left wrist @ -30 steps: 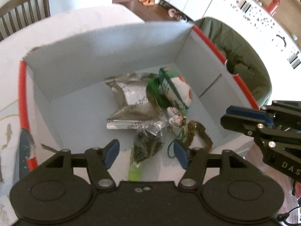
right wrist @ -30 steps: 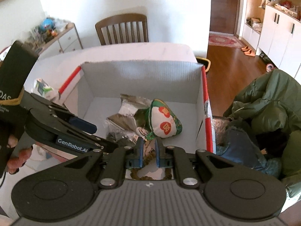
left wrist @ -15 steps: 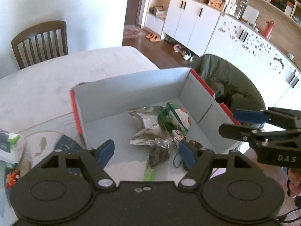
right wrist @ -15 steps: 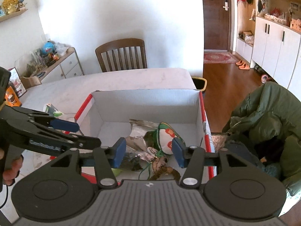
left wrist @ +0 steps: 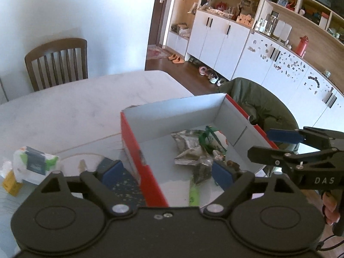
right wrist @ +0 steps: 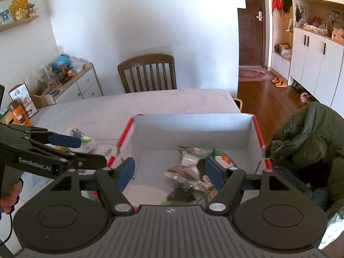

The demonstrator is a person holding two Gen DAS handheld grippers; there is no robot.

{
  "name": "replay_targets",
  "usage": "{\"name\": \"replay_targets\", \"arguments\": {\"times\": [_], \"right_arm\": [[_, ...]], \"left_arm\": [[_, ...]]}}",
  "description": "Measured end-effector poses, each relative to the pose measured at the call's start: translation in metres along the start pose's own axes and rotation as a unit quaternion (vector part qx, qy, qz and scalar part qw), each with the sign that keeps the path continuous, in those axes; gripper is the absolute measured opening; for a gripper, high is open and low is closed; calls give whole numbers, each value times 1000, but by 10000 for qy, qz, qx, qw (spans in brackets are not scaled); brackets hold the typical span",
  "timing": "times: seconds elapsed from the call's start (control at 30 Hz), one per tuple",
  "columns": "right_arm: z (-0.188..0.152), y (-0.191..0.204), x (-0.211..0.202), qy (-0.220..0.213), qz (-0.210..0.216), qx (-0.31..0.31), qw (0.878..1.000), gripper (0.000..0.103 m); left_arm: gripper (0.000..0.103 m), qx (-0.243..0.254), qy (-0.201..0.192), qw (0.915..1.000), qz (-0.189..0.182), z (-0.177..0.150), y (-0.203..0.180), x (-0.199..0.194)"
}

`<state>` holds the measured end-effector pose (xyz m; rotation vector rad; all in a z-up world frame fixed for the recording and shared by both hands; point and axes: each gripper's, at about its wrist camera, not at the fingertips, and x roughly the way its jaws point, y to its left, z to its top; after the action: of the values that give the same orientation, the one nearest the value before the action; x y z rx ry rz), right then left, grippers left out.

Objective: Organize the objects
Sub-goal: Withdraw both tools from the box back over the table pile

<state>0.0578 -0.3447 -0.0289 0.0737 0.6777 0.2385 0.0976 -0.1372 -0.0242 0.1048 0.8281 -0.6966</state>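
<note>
Both tools are lifted above the table with nothing between their jaws: the left gripper has its jaws wide apart, and the right gripper too. The open box, red outside and pale inside, stands near the table edge and already holds a small pile: a silver foil packet, a white pouch with green and red print, a dark bag of something leafy with a green strip below it. Outside the box, to its left, a white and green pack lies on the table with a small yellow thing just beside it, and a dark speckled mat is under the left jaws, close to the red wall. In my judgement the step in hand is to fetch the next loose thing, most probably that pack, and the left gripper is the nearer one. To do it well, it should go down to the pack with the jaws kept wide, take it across the narrow side, and close only when both pads are past its edges, because the soft wrapper can slip or crumple. The right gripper should wait aside over the box, so the two tools do not cross. When carrying, lift high enough to clear the red wall, and release low over a bare part of the box floor.
</note>
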Motion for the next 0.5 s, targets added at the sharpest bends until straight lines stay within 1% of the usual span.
{"name": "replay_targets", "arguments": {"times": [0.13, 0.33, 0.5], "right_arm": [[2, 17, 0, -103, 0, 91, 9999, 80], [4, 46, 1, -267, -5, 162, 9995, 83], [2, 71, 4, -430, -168, 245, 9986, 83]], "left_arm": [[96, 48, -159, 9999, 23, -1, 13, -14], [102, 77, -349, 9993, 63, -4, 34, -32], [102, 84, -439, 9988, 182, -7, 54, -44]]}}
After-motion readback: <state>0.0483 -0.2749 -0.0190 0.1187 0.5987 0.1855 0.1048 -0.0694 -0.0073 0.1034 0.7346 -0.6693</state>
